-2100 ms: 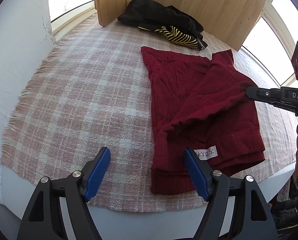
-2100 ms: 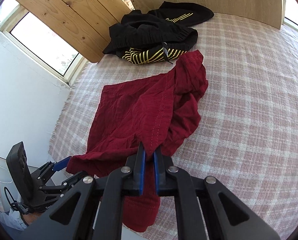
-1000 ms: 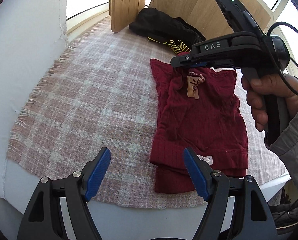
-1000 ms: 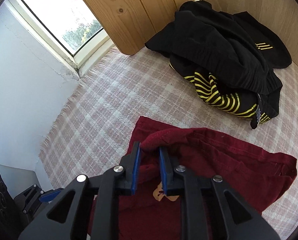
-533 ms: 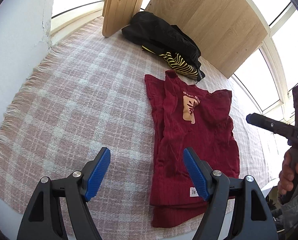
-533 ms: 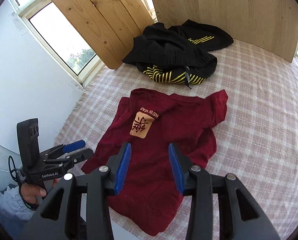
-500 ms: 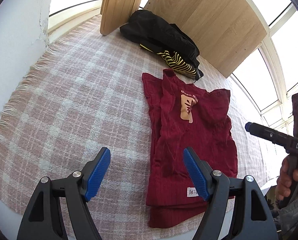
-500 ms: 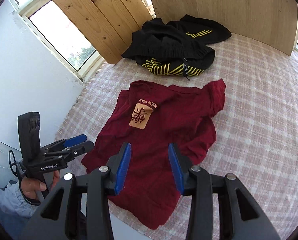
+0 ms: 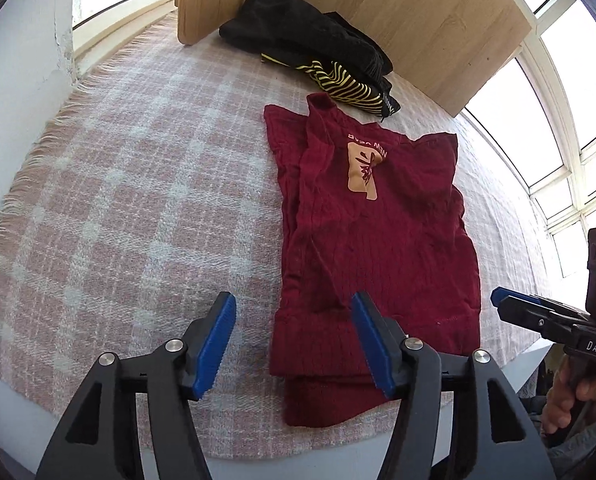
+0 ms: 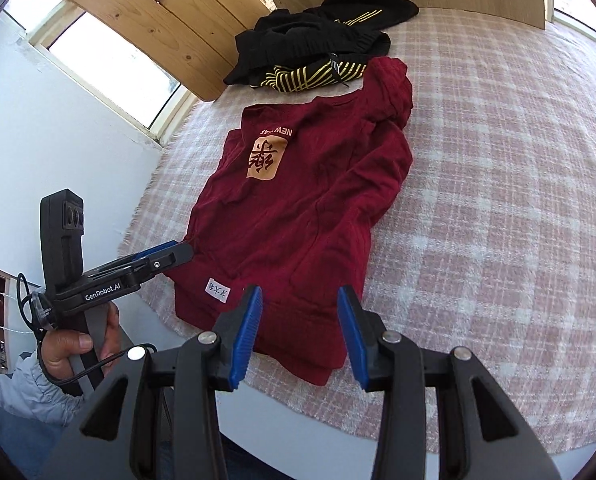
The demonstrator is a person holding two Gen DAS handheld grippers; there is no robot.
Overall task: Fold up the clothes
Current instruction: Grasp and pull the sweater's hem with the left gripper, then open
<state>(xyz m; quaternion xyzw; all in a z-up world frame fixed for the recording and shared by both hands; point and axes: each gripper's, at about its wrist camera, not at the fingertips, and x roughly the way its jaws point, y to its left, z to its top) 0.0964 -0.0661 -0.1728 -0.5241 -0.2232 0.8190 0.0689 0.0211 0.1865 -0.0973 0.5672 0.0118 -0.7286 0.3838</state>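
Observation:
A dark red shirt (image 9: 377, 236) with an orange print patch lies partly folded on the plaid blanket (image 9: 138, 184), hem toward me. It also shows in the right wrist view (image 10: 298, 216), one sleeve bunched at its far right. My left gripper (image 9: 294, 344) is open and empty, low over the hem's left corner. My right gripper (image 10: 299, 332) is open and empty, just above the hem near the table's front edge. The right gripper also shows at the right edge of the left wrist view (image 9: 505, 300). The left gripper shows in the right wrist view (image 10: 174, 250) beside the hem.
A pile of black clothes with yellow stripes (image 9: 321, 60) lies at the back, also in the right wrist view (image 10: 317, 56), touching the red shirt's collar end. Wooden boards (image 9: 417, 20) lean behind it against windows. A white wall (image 9: 18, 60) stands at left.
The right gripper let go of the red shirt's top after laying it over, opened and drew back to the front edge. Both grippers have since come lower and closer to the hem.

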